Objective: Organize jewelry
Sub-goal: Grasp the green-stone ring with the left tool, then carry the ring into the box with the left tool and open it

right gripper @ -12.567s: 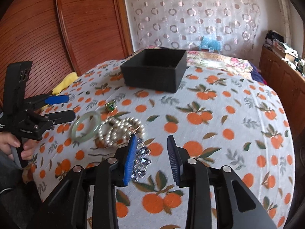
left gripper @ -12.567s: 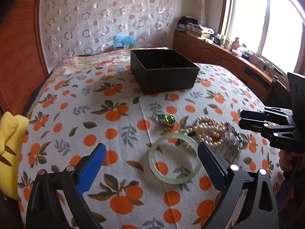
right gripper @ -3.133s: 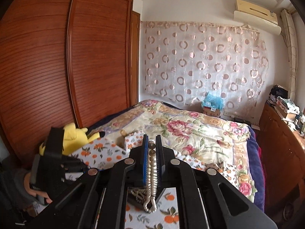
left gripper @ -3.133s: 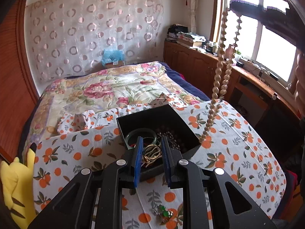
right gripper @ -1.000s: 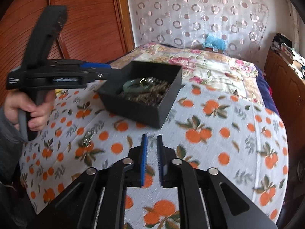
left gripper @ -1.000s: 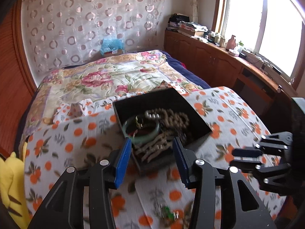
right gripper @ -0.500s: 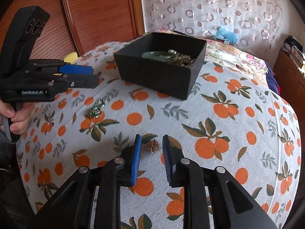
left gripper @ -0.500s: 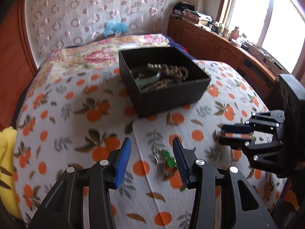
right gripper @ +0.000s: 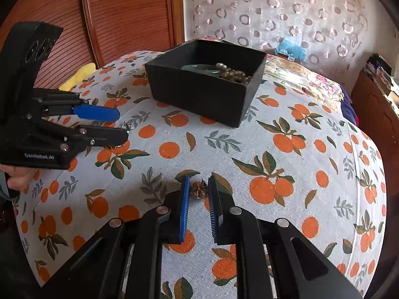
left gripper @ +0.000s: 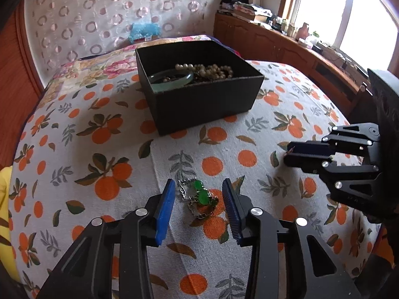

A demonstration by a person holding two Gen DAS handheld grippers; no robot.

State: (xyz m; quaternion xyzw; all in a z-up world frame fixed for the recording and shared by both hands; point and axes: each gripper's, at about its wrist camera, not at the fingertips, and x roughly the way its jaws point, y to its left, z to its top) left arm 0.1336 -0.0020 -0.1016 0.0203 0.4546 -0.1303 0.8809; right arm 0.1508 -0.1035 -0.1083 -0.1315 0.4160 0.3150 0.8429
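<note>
A black open box (left gripper: 199,99) stands on the orange-print bedspread and holds a green bangle (left gripper: 172,78) and a pearl necklace (left gripper: 209,69); the box also shows in the right wrist view (right gripper: 199,92). A green-stone chain piece (left gripper: 199,196) lies on the cloth between the open fingers of my left gripper (left gripper: 198,196). A small brown flower-shaped brooch (right gripper: 198,189) lies between the fingertips of my right gripper (right gripper: 198,186), which is open with a narrow gap. The left gripper also shows in the right wrist view (right gripper: 119,124), and the right gripper in the left wrist view (left gripper: 289,153).
A yellow plush toy (left gripper: 3,199) lies at the bed's left edge. A wooden wardrobe (right gripper: 112,12) stands on the left. A wooden cabinet (left gripper: 286,47) with clutter runs under the window. A patterned curtain (left gripper: 112,12) hangs behind the bed.
Both grippers have come lower and closer to the cloth. The left fingers now flank the green-stone piece. The right fingers now flank the brown brooch.
</note>
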